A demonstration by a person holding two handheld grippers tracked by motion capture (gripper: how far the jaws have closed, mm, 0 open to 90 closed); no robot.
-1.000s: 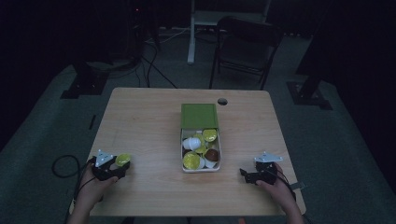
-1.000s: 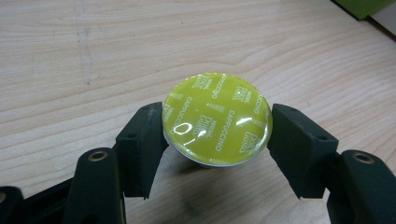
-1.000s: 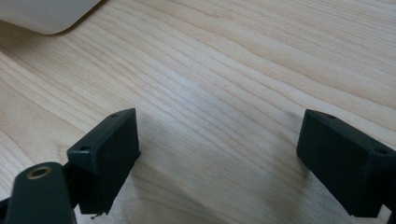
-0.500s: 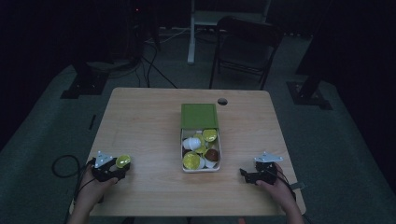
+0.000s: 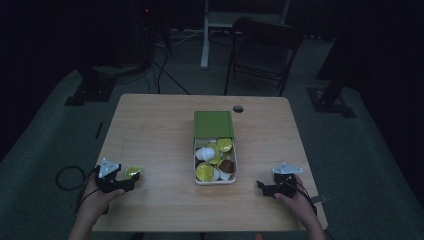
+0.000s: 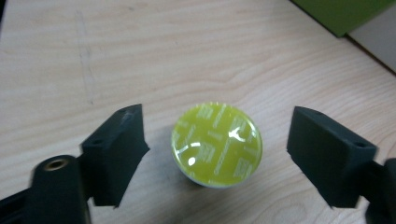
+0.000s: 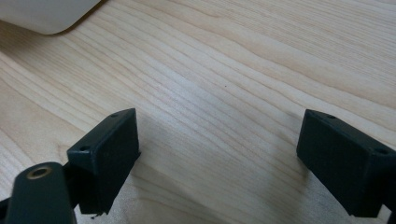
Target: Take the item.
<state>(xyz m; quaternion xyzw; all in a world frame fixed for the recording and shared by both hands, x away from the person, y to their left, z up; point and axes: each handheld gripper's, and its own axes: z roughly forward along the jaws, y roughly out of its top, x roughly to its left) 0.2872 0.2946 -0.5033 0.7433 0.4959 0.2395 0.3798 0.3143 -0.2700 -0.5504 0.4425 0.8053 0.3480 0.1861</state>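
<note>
While the left gripper (image 6: pixel 215 154) sits low over the table (image 5: pixel 160 130) near its front left corner, its jaws have just been opening and now stand apart on either side of a yellow-lidded capsule (image 6: pixel 216 143). The capsule rests on the wood between them, lid up, with a clear gap to each pad, so it is released rather than gripped. In the high view the same capsule (image 5: pixel 132 172) lies just beside that gripper (image 5: pixel 125 182), well apart from the box.

Over at the front right of the table, the right gripper (image 5: pixel 265 189) is held in the person's right hand (image 5: pixel 295 200). Its own view shows the jaws spread wide over bare wood with nothing between them and nothing touching the pads (image 7: pixel 112 154); a pale rounded corner of the white tray (image 7: pixel 46 18) shows at the upper left.

Counting: two grippers, one in each hand. One capsule lies loose on the table. One box stands at the middle of the table, made of a green lid (image 5: pixel 213 124) slid back and a white tray (image 5: pixel 235 170) in front of it. Inside the tray lie several capsules (image 5: pixel 205 171): about three yellow-lidded ones, one brown, and a few white ones, though the heap is too dim and overlapped for a sure count.
</note>
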